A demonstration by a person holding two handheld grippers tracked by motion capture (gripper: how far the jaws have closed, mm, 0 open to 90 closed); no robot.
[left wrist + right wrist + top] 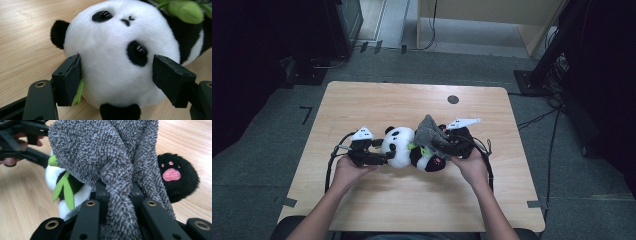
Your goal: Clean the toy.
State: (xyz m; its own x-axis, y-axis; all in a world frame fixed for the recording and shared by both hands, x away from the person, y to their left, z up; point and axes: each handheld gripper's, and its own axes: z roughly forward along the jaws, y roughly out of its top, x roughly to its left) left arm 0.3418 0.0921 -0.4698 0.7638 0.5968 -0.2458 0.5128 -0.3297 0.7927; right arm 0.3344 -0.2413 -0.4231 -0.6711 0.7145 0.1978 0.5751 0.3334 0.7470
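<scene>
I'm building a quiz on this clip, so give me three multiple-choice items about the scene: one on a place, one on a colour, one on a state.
1. Where does the panda toy lie?
A. on the floor
B. on the wooden table
C. on a shelf

2. What colour is the cloth in the right gripper?
A. grey
B. red
C. yellow

3. How do the left gripper's jaws stand at the panda's head?
A. shut tight with nothing between them
B. one on each side of the head
C. far from the toy

Answers:
1 B: the panda toy rests on the table between the two hands.
2 A: the cloth pinched in the right gripper is fuzzy grey.
3 B: in the left gripper view, the left gripper has a jaw at each side of the white head.
</scene>
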